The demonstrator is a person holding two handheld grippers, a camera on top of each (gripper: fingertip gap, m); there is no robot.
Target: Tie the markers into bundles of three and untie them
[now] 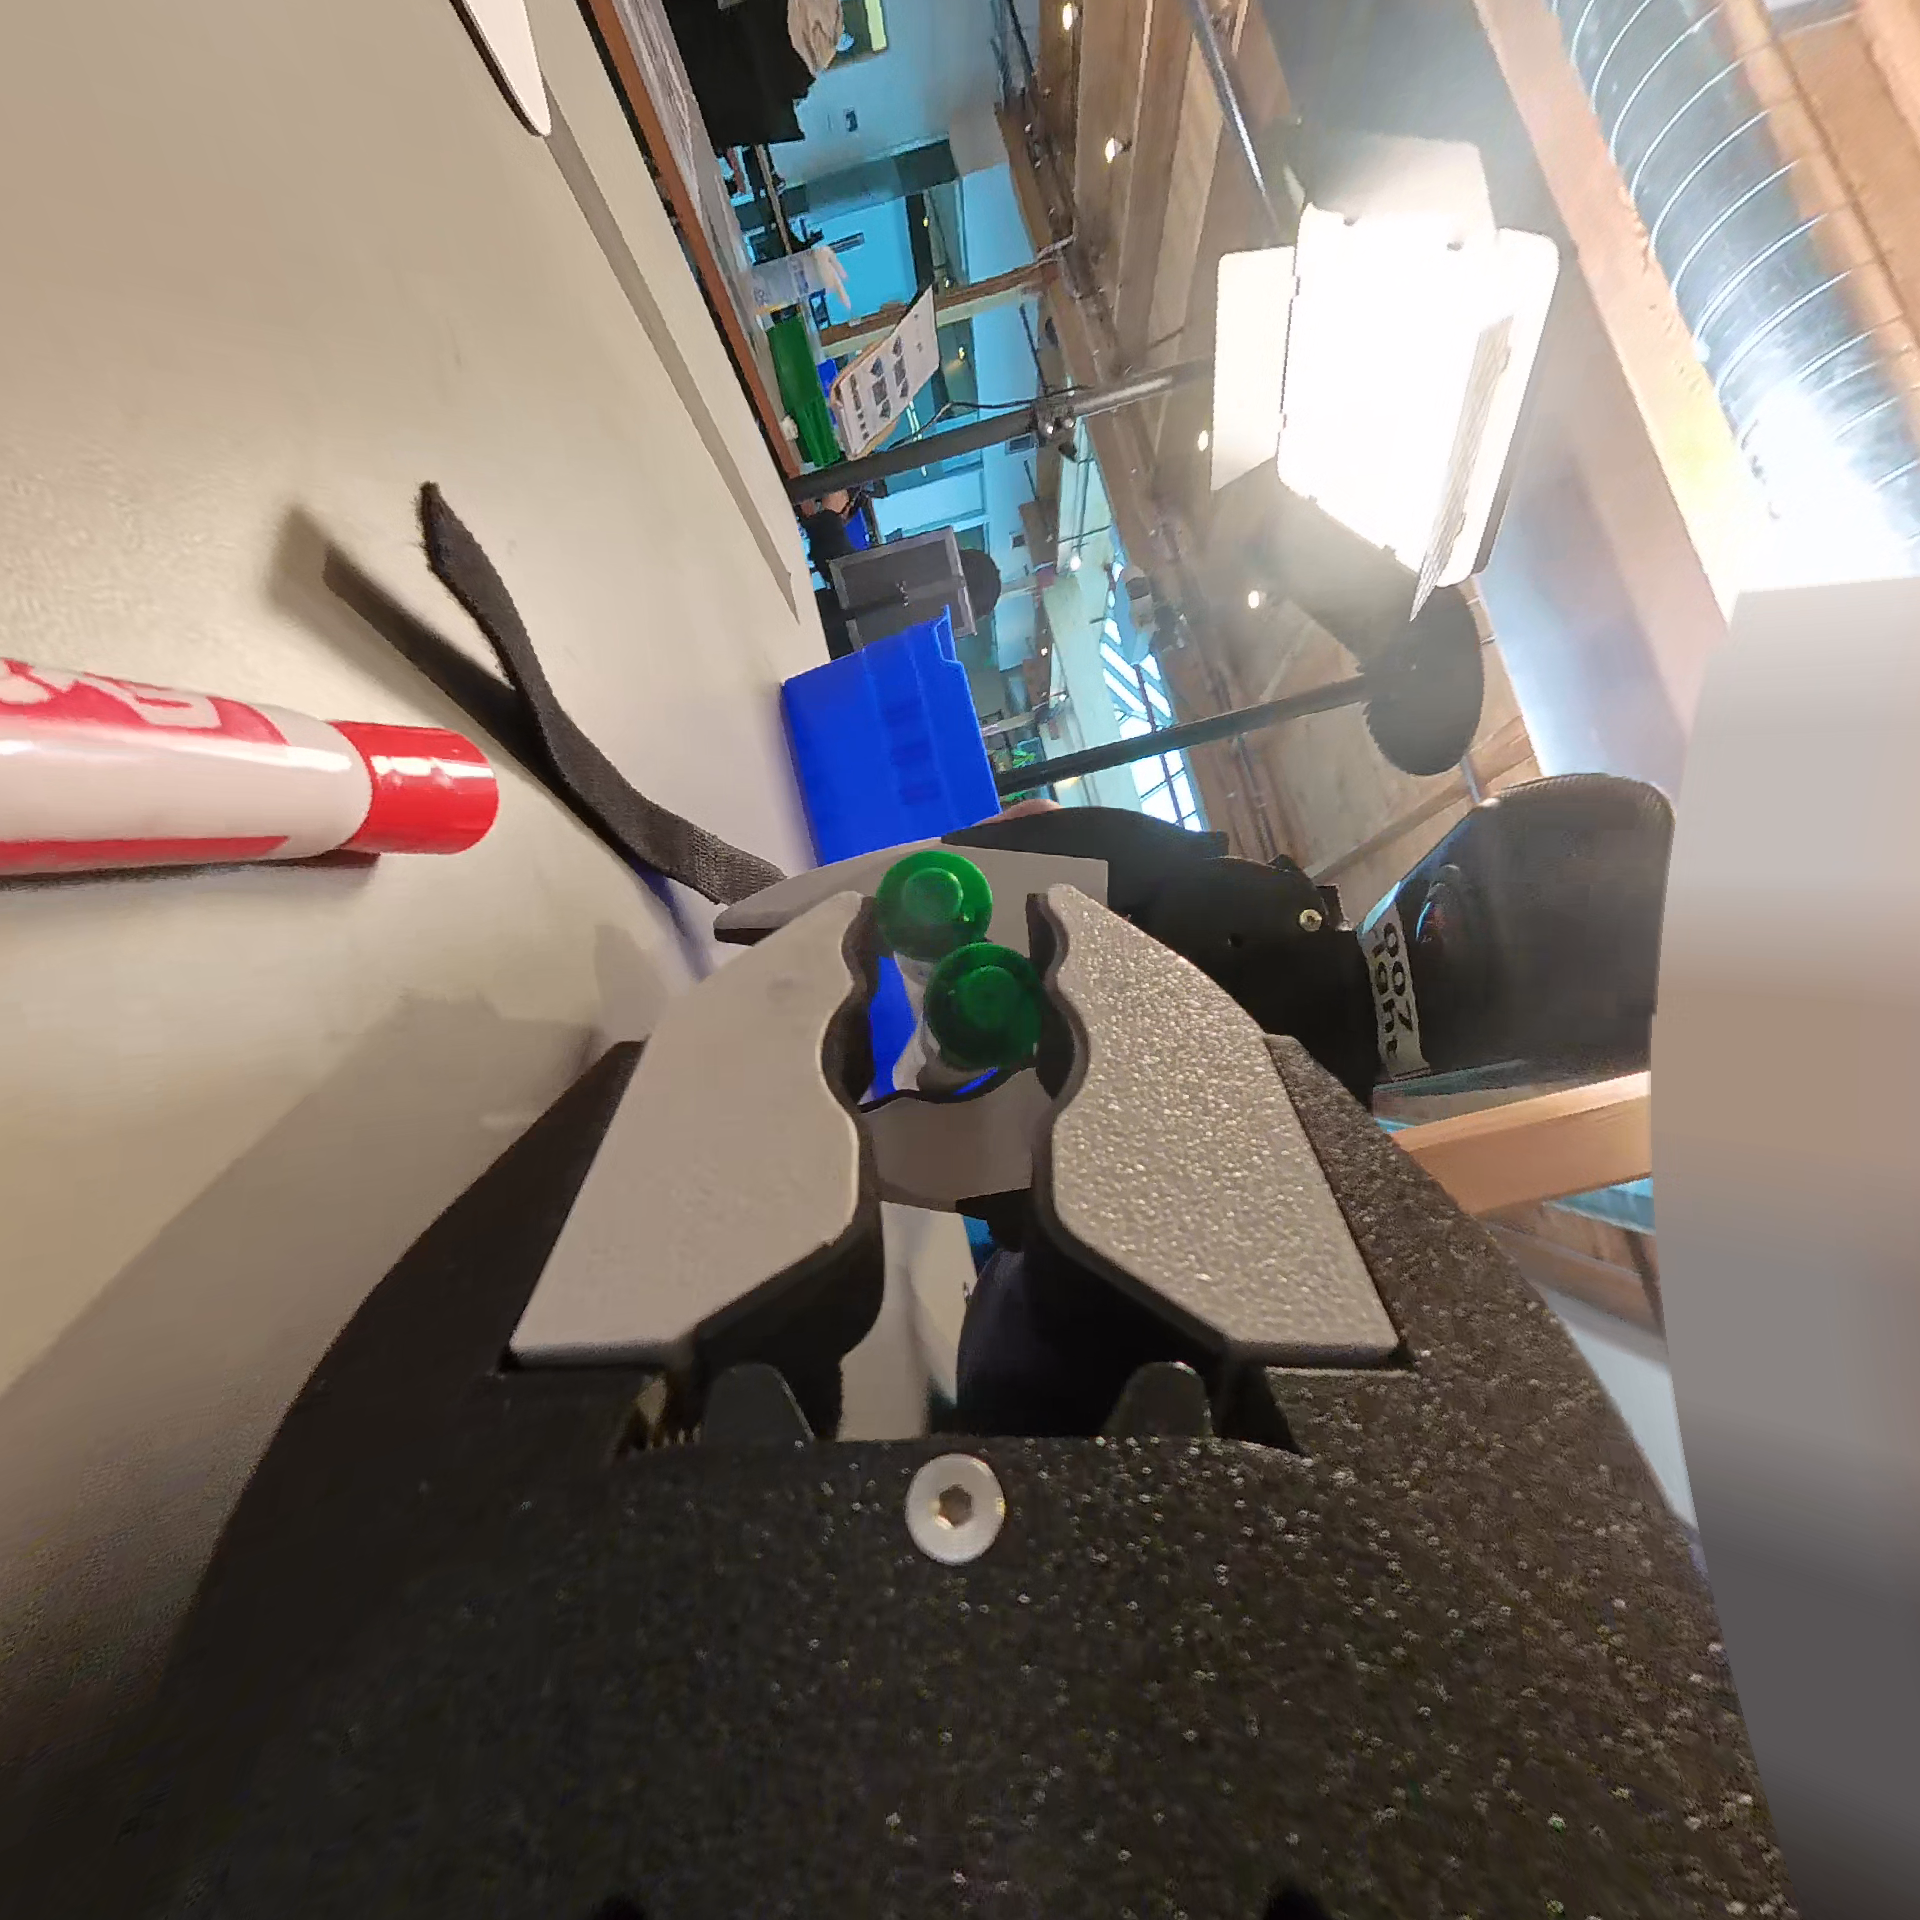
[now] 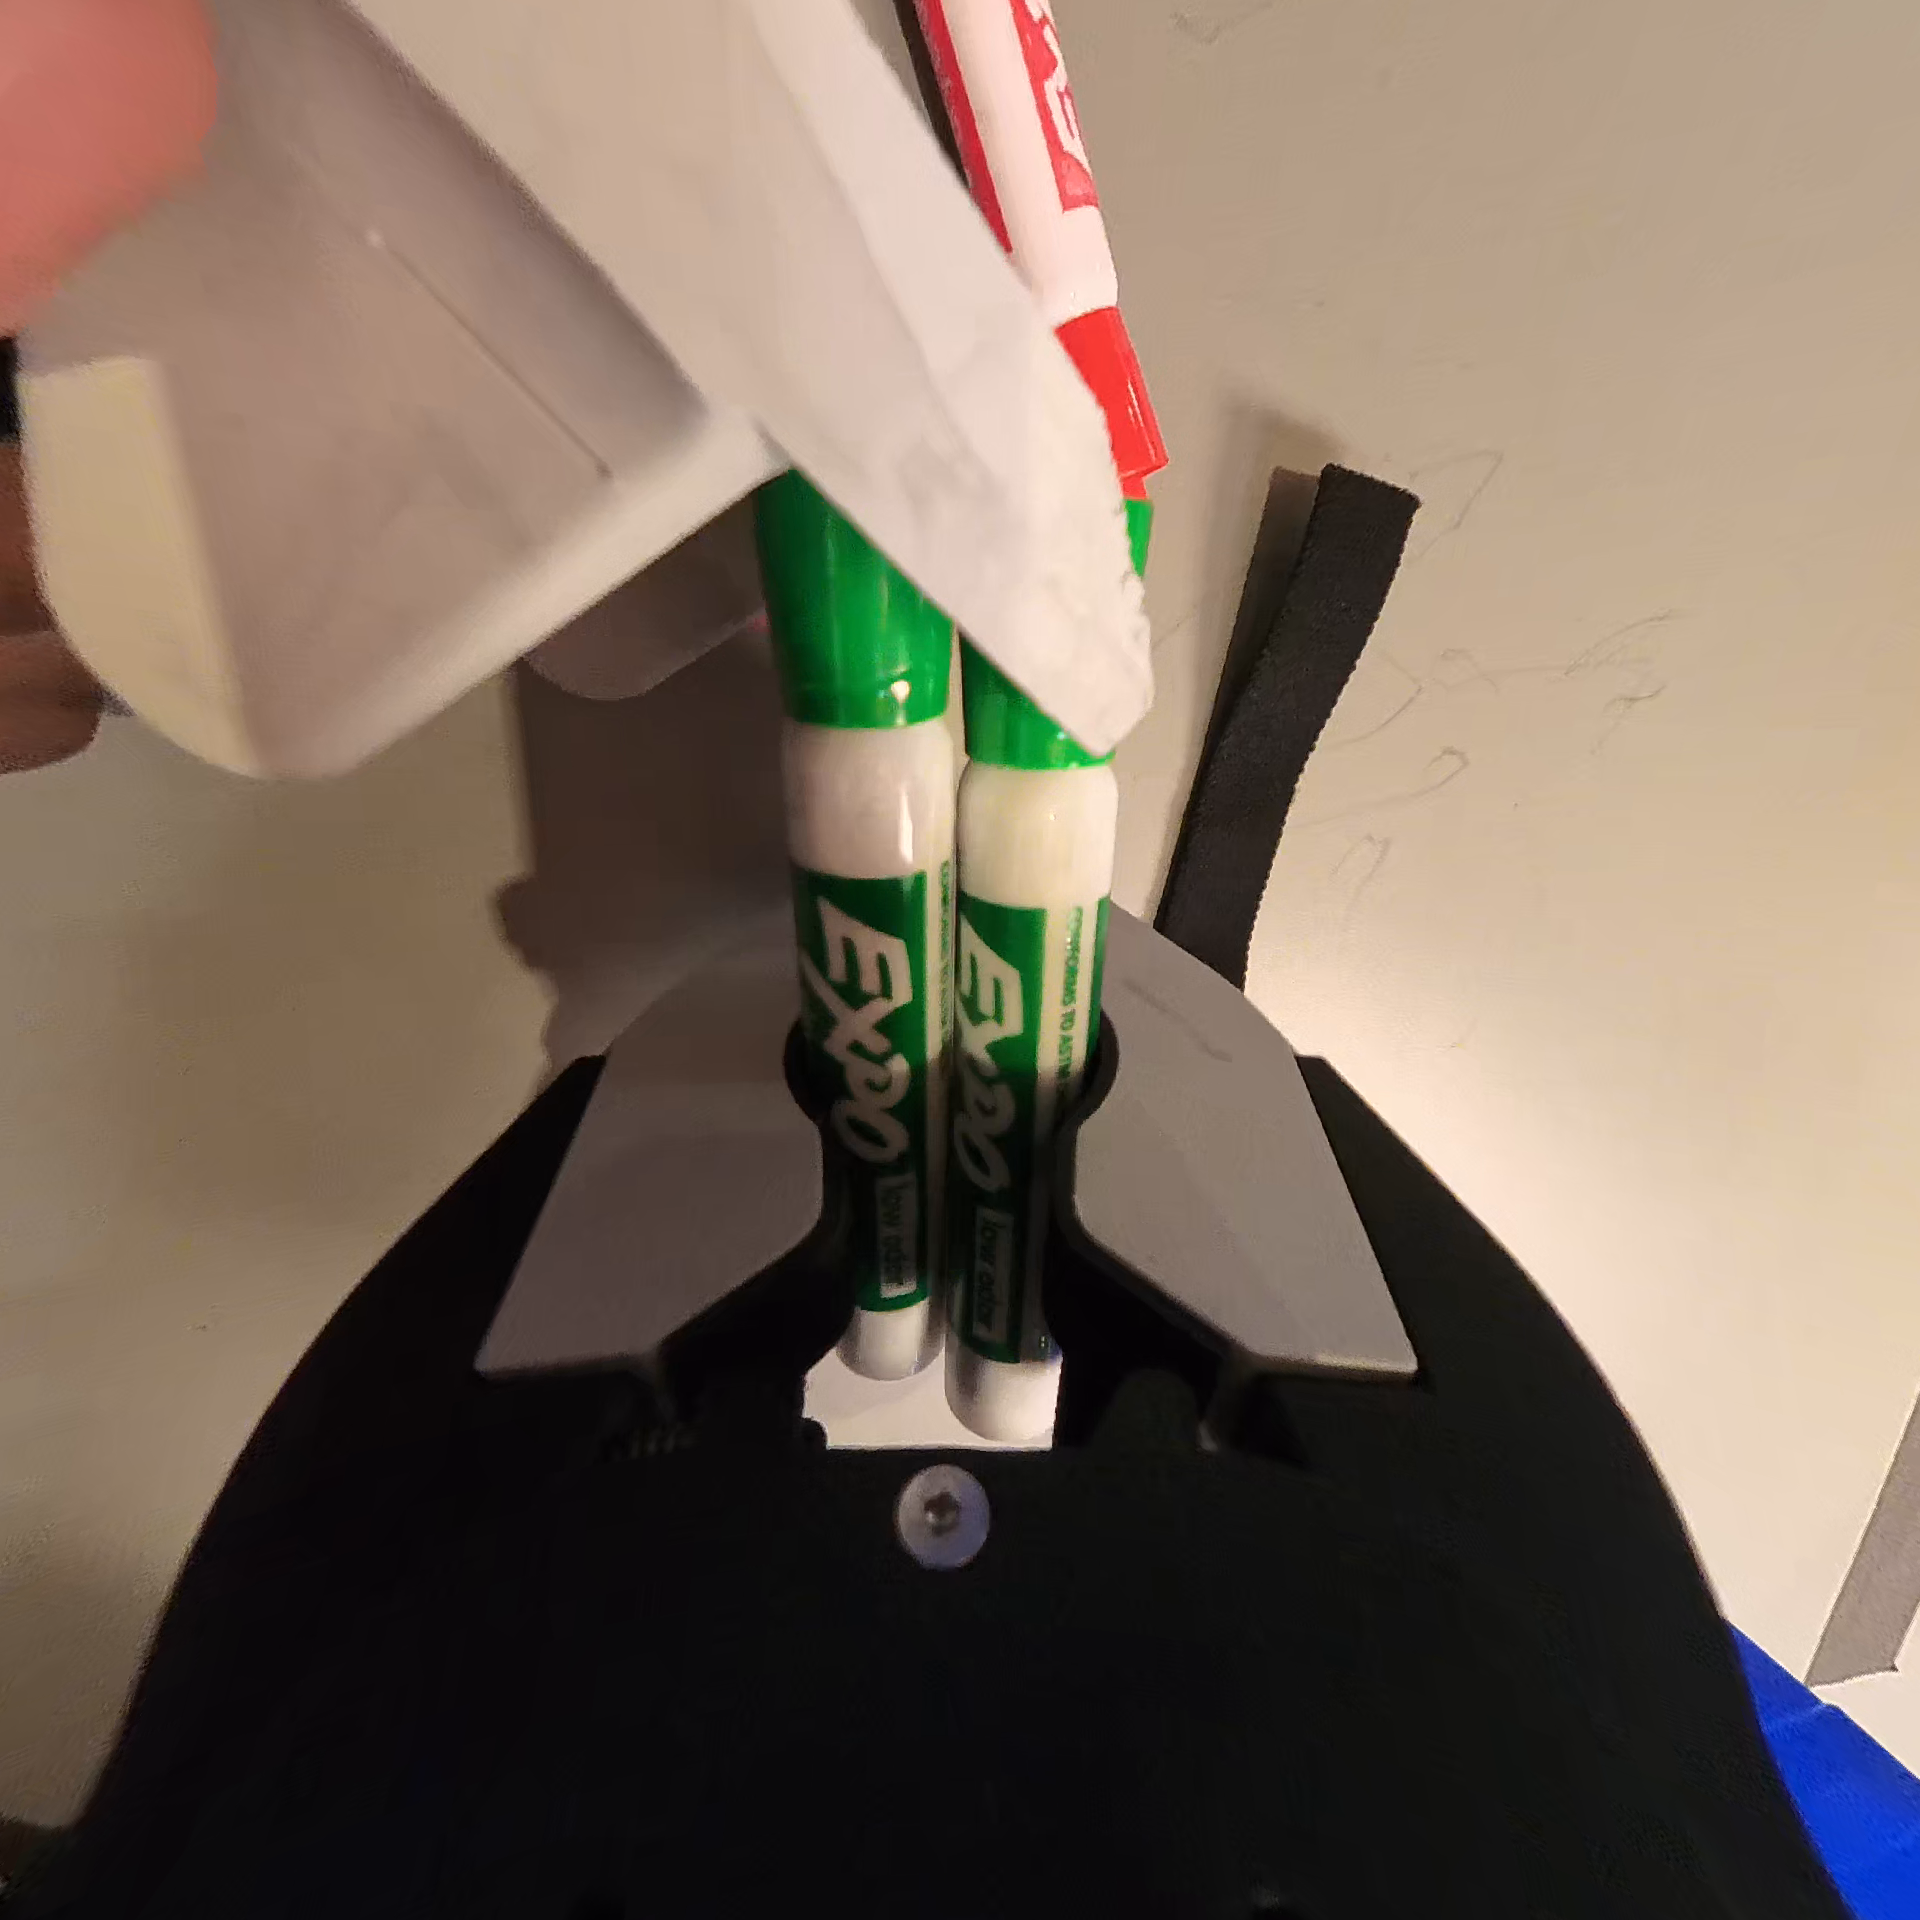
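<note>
Markers first: two green dry-erase markers (image 2: 951, 935) lie side by side, touching along their length, and both pairs of tongs pinch them. In the right wrist view the right tongs (image 2: 951, 1049) close on the printed barrels, with the white butt ends reaching back between the grey fingers (image 2: 1226, 1174). At the far end, the pale body of the left tongs (image 2: 582, 416) comes in from the upper left and covers the green caps. In the left wrist view the left tongs (image 1: 951, 987) grip the same pair at the caps (image 1: 982, 1003), seen end-on, one above the other between the grey pads. A red marker (image 1: 239, 784) lies on the pale surface (image 1: 260, 364) to one side, apart from the green pair. A black hook-and-loop strap (image 1: 561, 717) lies loose on the surface beside the markers, one end curling upward. A blue bin (image 1: 883, 738) stands farther back.
</note>
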